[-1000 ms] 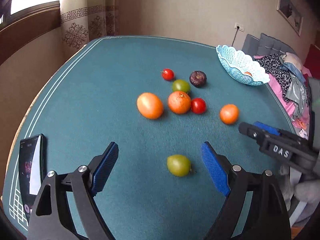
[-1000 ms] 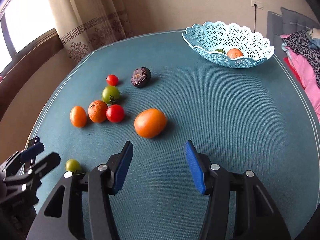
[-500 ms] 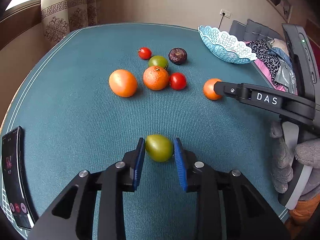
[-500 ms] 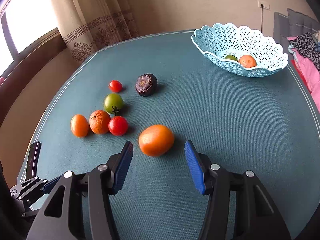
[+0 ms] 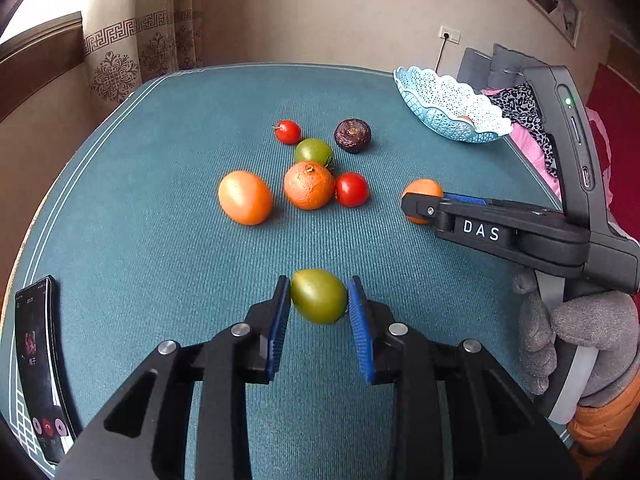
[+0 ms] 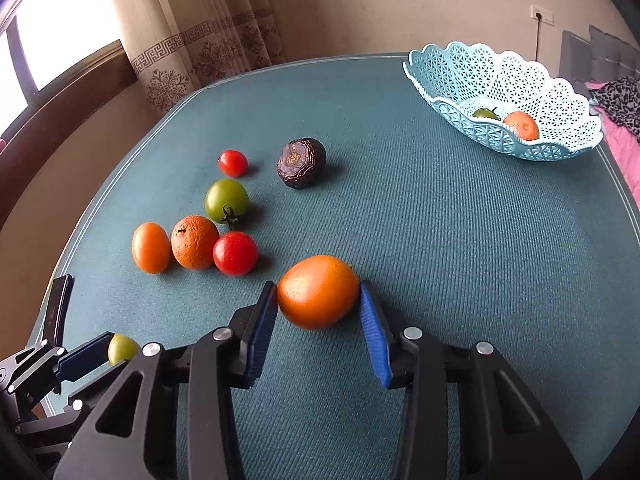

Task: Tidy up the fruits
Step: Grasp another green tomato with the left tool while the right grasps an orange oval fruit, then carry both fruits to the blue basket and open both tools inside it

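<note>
My left gripper (image 5: 319, 300) clamped the green tomato (image 5: 319, 296); my right gripper's (image 6: 319, 300) jaws were closing around the orange fruit (image 6: 318, 291).

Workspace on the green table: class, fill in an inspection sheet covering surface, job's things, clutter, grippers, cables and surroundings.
Surface: green cloth table, flat.
Job's things: six loose fruits in a group; blue basket holds a green fruit and an orange one.
Clutter: phone at the table edge.
Grippers: left gripper shut on a green tomato; right gripper closing on an orange fruit, pads touching it.
Cables: one cord from a wall socket.
Surroundings: curtain, window, framed picture, bedding.
</note>
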Demonstrator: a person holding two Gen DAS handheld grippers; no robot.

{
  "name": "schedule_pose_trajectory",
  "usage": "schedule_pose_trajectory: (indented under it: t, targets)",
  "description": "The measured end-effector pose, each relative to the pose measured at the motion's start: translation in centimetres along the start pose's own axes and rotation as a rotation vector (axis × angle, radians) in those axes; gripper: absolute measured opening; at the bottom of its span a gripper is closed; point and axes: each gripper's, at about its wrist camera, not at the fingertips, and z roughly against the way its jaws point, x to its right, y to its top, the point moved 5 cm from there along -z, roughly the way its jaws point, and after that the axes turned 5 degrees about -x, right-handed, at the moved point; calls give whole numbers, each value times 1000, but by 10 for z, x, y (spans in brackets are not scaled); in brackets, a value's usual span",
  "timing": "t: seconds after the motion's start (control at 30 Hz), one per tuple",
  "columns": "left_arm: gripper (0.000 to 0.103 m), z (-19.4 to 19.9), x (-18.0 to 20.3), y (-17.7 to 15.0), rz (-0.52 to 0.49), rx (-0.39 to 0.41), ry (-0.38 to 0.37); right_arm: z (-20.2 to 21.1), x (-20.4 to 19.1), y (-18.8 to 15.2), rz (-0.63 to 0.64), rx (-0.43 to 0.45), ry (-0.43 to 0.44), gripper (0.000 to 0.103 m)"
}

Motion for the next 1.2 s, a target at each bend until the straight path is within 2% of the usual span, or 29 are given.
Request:
schedule_pose_trajectory:
  t: [0.27, 0.73, 0.93, 1.2]
  targets:
    - [30, 4, 9, 29, 0, 44, 6, 32, 30, 18, -42, 86, -27, 42]
    - [30, -6, 56, 91, -42, 82, -14, 75, 133, 72, -179, 233, -150, 42]
    - [30, -12, 72, 121, -53, 106, -4, 74, 164, 92, -205, 265, -177, 42]
    - [30, -29, 93, 153, -67, 112, -3, 61, 183, 106, -205, 259, -194, 42]
